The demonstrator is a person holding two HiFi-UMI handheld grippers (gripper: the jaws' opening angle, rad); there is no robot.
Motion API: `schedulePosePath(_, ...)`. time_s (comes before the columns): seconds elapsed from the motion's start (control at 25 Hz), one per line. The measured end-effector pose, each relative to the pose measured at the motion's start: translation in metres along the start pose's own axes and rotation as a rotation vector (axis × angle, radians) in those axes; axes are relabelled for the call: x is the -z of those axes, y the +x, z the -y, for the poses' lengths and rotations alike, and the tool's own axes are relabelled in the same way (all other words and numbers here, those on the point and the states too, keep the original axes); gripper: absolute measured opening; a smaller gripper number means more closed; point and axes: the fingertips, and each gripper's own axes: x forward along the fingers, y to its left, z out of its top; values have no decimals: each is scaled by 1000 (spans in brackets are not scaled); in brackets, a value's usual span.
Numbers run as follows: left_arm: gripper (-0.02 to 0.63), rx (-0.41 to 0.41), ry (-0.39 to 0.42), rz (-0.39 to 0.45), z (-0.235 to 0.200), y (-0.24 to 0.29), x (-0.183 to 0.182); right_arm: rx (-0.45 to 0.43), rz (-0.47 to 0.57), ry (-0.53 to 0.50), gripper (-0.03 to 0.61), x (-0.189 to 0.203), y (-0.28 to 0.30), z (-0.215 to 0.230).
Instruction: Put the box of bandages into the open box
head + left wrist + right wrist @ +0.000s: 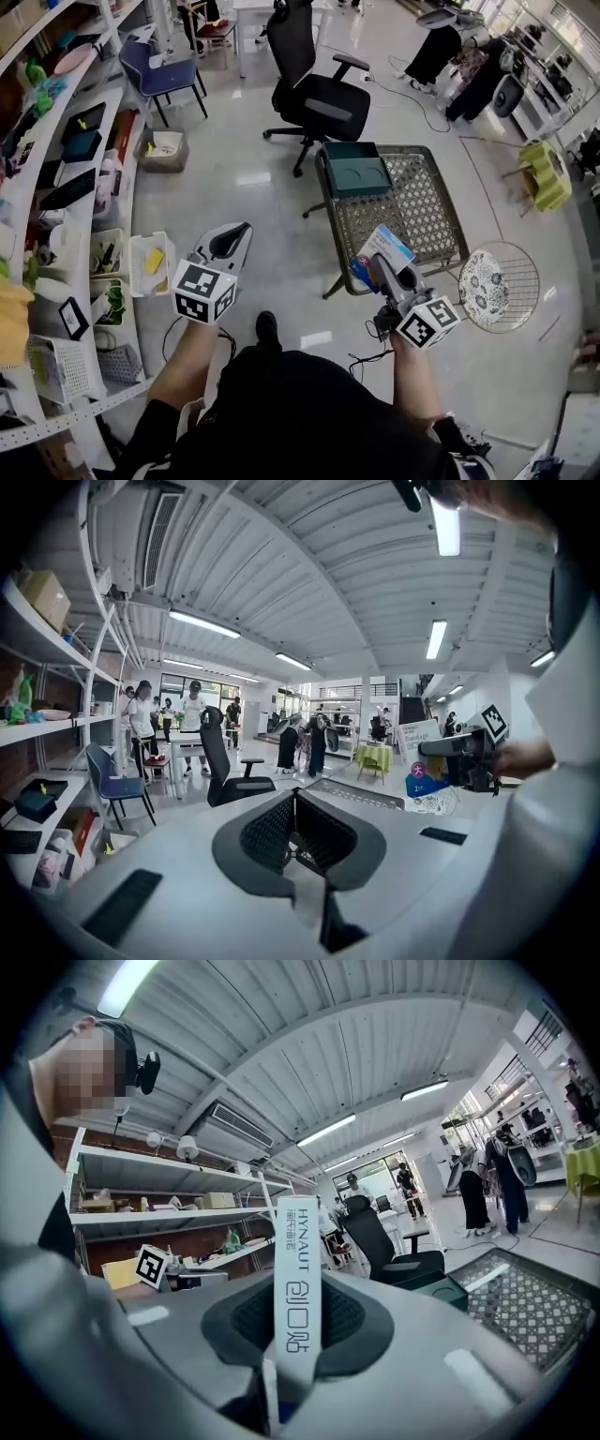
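Note:
The box of bandages (384, 246), white and blue with a pink spot, is held up in the air just in front of the mesh table's near edge. My right gripper (380, 267) is shut on it. In the right gripper view its white printed edge (298, 1283) stands upright between the pads of that gripper (298, 1335). The open box (356, 172), dark green with its lid folded back, sits on the far left part of the mesh table (427, 202). My left gripper (228, 242) hovers over the floor to the left, jaws together and empty (294, 803).
A black office chair (314, 94) stands behind the table. Shelves (56, 197) with bins and tools line the left side. A round wire stool with a patterned plate (497, 281) is right of the table. A blue chair (155, 70) stands far left.

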Motion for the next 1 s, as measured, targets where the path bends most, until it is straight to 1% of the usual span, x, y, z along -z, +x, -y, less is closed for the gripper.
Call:
schedulePosePath(0.2, 12, 29, -1, 16, -43, 20, -12, 16, 0, -7, 83, -9, 52, -3)
schedulePosePath(0.32, 12, 43, -14, 20, -60, 30, -14, 36, 12, -3, 83, -14, 70, -1)
schedulePosePath(0.48, 12, 50, -42, 11, -74, 44, -8, 48, 2, 8, 83, -13, 86, 8)
schedulePosePath(0.68, 12, 59, -60, -15, -84, 70, -5, 83, 5, 57, 83, -11, 102, 38)
schedulePosePath(0.8, 12, 62, -57, -41, -92, 89, -5, 84, 3, 85, 83, -9, 120, 57)
schedulePosePath(0.92, 12, 63, -59, -66, -103, 115, -6, 80, 9, 105, 83, -8, 142, 80)
schedulePosePath(1.0, 12, 73, -50, -77, -108, 140, -10, 91, 18, 124, 83, -8, 156, 103)
